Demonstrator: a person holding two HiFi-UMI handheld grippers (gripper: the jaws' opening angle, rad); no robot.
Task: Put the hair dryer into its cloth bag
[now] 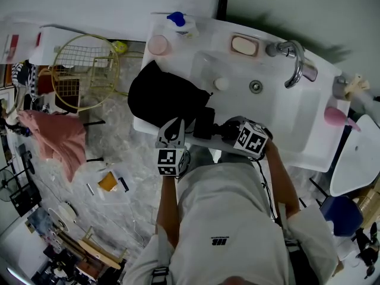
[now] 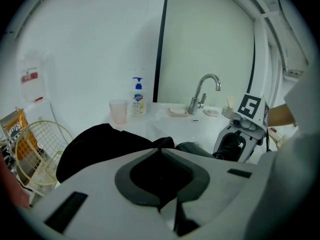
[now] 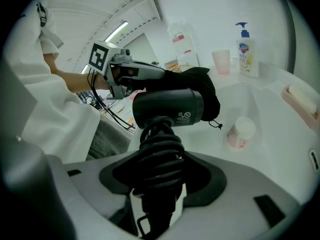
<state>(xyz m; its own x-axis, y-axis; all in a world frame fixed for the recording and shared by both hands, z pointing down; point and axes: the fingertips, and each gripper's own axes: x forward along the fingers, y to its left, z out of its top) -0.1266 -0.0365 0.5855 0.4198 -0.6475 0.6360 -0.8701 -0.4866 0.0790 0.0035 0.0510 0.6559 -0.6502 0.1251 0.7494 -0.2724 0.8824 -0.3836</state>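
At the bench's near edge: the person stands against the white bench (image 1: 309,153), working low over its front rim.
Right hand-held gripper (image 3: 160,156): clamped on the handle of the hair dryer (image 3: 170,106), over the cord (image 3: 160,144) wound round it. The jaws stand part-way apart and the handle fills the gap.
Hair dryer: black, held clear of the bench with its barrel lying crosswise. Its front end is at the mouth of the bag (image 1: 159,94); whether it has passed the rim I cannot tell.
Left hand-held gripper (image 2: 160,150): jaws together, with black cloth rising to a peak right at their tips. It looks to be pinching the bag's rim.
Bag: black cloth, slumped on the left part of the bench beside the sink (image 1: 279,111), mouth turned toward the dryer. A drawstring (image 3: 220,124) hangs loose from the rim.
Farther back: a small white jar (image 1: 221,84) by the sink, then the tap (image 1: 294,61). A pink cup (image 1: 158,44) and a soap bottle (image 1: 181,22) stand near the wall.
Step in hand: probably lining the barrel up with the held-open mouth, so the insertion is barely begun.
Next move calls for: lifting the rim to widen the mouth, then pushing the barrel in along its own length. The right jaws should let go only once the corded handle is inside, since the loose cloth could fold shut or snag the cord.
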